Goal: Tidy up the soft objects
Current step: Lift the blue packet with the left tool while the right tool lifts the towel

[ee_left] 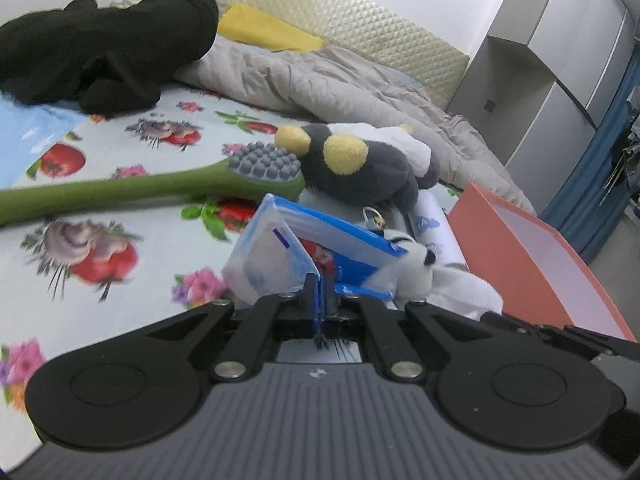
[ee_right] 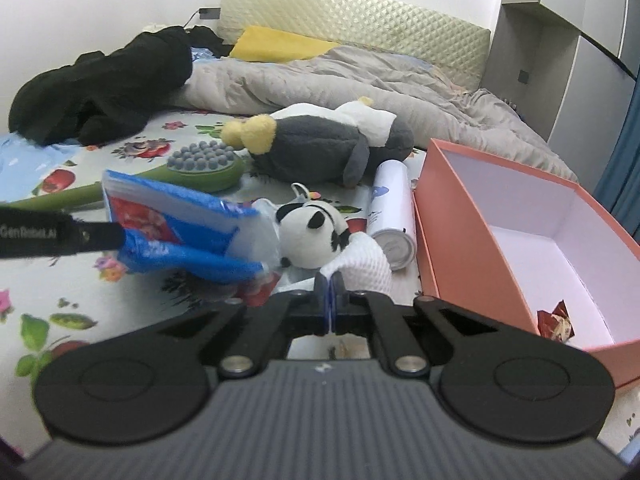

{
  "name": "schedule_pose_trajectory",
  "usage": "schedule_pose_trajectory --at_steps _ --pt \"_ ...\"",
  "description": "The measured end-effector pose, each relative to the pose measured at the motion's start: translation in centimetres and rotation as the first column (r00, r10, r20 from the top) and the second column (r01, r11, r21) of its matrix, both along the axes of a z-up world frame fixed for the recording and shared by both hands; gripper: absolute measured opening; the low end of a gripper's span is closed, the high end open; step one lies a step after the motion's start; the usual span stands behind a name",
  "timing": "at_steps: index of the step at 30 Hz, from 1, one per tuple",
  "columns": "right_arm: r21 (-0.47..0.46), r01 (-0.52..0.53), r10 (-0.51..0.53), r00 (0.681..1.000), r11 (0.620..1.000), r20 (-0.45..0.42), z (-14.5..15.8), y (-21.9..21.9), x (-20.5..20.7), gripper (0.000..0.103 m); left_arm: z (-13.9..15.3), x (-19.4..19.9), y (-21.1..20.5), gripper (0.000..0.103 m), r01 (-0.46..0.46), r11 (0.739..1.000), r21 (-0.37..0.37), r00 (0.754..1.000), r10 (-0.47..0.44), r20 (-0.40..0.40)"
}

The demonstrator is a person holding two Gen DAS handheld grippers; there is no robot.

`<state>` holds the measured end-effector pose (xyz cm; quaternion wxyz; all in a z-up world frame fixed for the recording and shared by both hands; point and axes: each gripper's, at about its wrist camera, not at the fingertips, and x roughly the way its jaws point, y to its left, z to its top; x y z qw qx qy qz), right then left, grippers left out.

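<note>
My left gripper (ee_left: 320, 286) is shut on a blue and clear plastic packet (ee_left: 304, 248) and holds it above the flowered bed sheet; the packet also shows in the right wrist view (ee_right: 180, 232), with the left gripper's finger (ee_right: 60, 236) coming in from the left. My right gripper (ee_right: 330, 284) is shut with its fingertips over a white foam net sleeve (ee_right: 364, 260). A small panda plush (ee_right: 312, 230) lies just beyond. A grey and white penguin plush (ee_right: 320, 144) with yellow feet lies further back. An open orange box (ee_right: 520, 240) stands to the right.
A green massage brush (ee_right: 192, 168) lies left of the penguin. A white spray can (ee_right: 392, 208) lies beside the box. A black garment (ee_right: 108, 88), grey duvet (ee_right: 360, 80) and yellow pillow (ee_right: 280, 46) lie at the bed's head. A small wrapper (ee_right: 556, 320) lies in the box.
</note>
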<state>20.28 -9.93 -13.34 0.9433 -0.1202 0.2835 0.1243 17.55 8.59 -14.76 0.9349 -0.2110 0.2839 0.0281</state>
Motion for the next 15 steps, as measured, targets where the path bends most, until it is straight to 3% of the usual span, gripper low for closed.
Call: schedule_pose_trajectory --at_steps 15 --pt "0.112 -0.073 0.090 0.985 0.991 -0.148 -0.6 0.7 -5.7 0.004 -0.2 -7.6 1.9 0.001 -0.047 0.999 -0.006 0.998 0.047 -0.052"
